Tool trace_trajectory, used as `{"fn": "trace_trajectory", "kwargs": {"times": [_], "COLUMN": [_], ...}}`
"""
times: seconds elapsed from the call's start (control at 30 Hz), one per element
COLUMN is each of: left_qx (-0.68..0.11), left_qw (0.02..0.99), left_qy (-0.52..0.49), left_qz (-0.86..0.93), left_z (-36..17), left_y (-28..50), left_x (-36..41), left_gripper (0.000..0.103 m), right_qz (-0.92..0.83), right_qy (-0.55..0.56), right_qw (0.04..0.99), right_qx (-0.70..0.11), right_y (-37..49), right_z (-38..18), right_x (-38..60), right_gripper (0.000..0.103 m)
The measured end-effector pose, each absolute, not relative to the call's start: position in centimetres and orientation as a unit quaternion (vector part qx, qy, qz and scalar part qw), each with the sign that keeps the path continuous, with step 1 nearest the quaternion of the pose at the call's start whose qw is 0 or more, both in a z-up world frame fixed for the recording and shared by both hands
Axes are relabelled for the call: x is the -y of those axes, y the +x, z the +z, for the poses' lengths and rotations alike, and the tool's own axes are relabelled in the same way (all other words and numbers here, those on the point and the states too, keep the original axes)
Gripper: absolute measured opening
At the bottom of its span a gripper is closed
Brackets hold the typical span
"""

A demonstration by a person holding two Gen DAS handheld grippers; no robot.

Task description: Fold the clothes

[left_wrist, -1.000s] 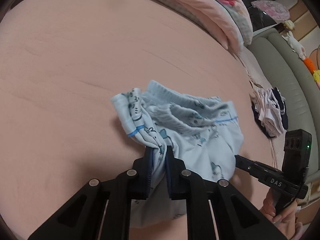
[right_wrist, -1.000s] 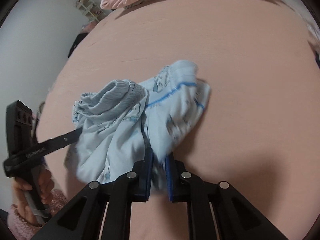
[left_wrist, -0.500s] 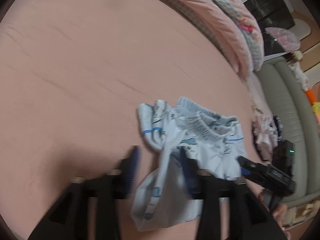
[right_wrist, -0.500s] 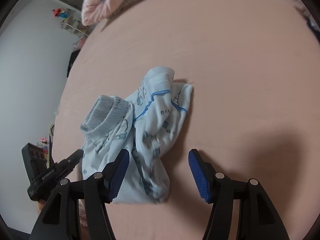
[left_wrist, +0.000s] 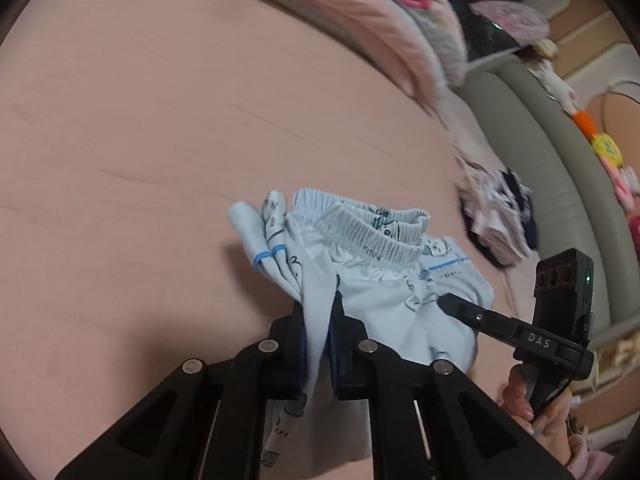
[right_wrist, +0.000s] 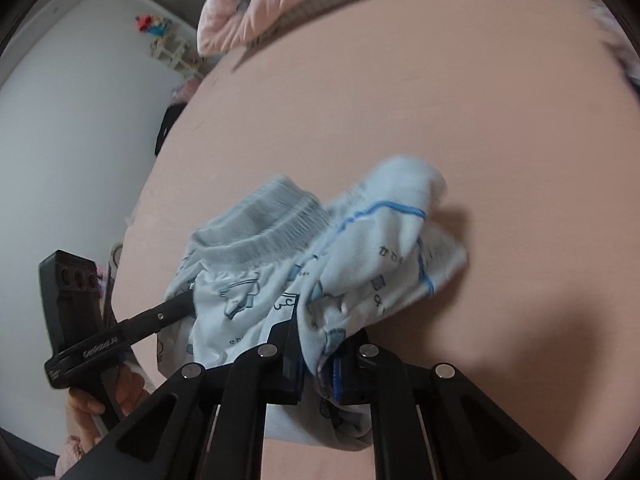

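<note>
Left wrist view: the left gripper (left_wrist: 318, 320), jaws just closed, pinches the soft pale-blue shorts (left_wrist: 380, 280) on the pink bed (left_wrist: 160, 120); a clothes pile (left_wrist: 500, 216) lies near the bed's right edge.

Right wrist view: the right gripper (right_wrist: 318, 354), also just closed, clamps the shorts' (right_wrist: 320, 264) crumpled leg; a quilt (right_wrist: 248, 8) lies at the far edge.

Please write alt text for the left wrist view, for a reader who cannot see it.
The left gripper is shut on a fold of light blue printed shorts lying crumpled on a pink bed sheet. At right, the right gripper reaches into the same garment; a pink quilt lies behind.
</note>
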State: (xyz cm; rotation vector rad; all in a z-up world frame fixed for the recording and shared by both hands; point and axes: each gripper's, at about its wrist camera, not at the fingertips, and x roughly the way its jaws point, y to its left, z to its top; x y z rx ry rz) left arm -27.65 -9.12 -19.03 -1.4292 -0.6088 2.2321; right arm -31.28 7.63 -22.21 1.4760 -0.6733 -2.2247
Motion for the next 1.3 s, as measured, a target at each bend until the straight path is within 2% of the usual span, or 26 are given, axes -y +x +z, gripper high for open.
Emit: {"fn": "trace_trajectory", "kwargs": {"times": [0.17, 0.27, 0.37, 0.43, 0.5, 0.53, 0.57, 0.63, 0.7, 0.8, 0.9, 1.0, 1.13, 1.3], "left_qx": [0.150, 0.122, 0.027, 0.022, 0.020, 0.020, 0.015, 0.011, 0.012, 0.001, -0.033, -0.066, -0.068, -0.051], "left_qw": [0.246, 0.239, 0.199, 0.197, 0.187, 0.178, 0.160, 0.148, 0.176, 0.218, 0.238, 0.229, 0.201, 0.172], "left_qy": [-0.512, -0.534, -0.561, -0.555, -0.538, -0.524, -0.505, -0.469, -0.441, -0.429, -0.452, -0.485, -0.499, -0.499], "left_qz": [0.809, 0.802, 0.803, 0.808, 0.822, 0.833, 0.848, 0.871, 0.880, 0.877, 0.859, 0.842, 0.840, 0.848], "left_z": [-18.4, -20.1, -22.0, -21.4, -20.2, -19.4, -18.5, -17.3, -16.5, -16.6, -18.2, -20.1, -20.9, -20.7], "left_y": [-26.0, -23.9, -23.0, -22.8, -22.4, -22.1, -21.6, -20.9, -20.3, -20.2, -21.4, -22.8, -24.1, -25.2], "left_x": [2.9, 1.4, -0.6, -0.5, 0.2, 0.9, 1.7, 2.4, 2.2, 0.8, -2.1, -3.6, -3.3, -2.4], "left_gripper": [0.007, 0.007, 0.011, 0.012, 0.017, 0.024, 0.038, 0.053, 0.053, 0.053, 0.053, 0.053, 0.053, 0.055], "right_qz": [-0.814, -0.799, -0.777, -0.769, -0.780, -0.799, -0.819, -0.850, -0.858, -0.844, -0.820, -0.805, -0.806, -0.830], "right_qy": [0.511, 0.527, 0.552, 0.552, 0.539, 0.522, 0.508, 0.484, 0.484, 0.510, 0.542, 0.561, 0.542, 0.522], "right_qw": [0.155, 0.118, 0.105, 0.103, 0.097, 0.092, 0.084, 0.071, 0.093, 0.150, 0.176, 0.176, 0.181, 0.153], "right_qx": [0.231, 0.265, 0.285, 0.306, 0.302, 0.282, 0.254, 0.196, 0.142, 0.071, 0.046, 0.085, 0.156, 0.126], "right_y": [-27.1, -25.5, -25.1, -25.0, -24.7, -24.3, -24.0, -23.8, -23.7, -22.4, -23.1, -23.7, -24.1, -25.4], "right_z": [-21.1, -22.9, -26.0, -26.5, -24.5, -22.9, -21.5, -18.8, -17.4, -18.1, -21.1, -24.2, -24.4, -24.5], "right_x": [-13.2, -15.5, -16.6, -17.1, -17.6, -17.8, -17.6, -16.7, -15.1, -14.4, -12.6, -13.3, -15.8, -16.7], "right_gripper": [0.008, 0.008, 0.012, 0.012, 0.013, 0.013, 0.016, 0.023, 0.033, 0.034, 0.034, 0.034, 0.034, 0.034]}}
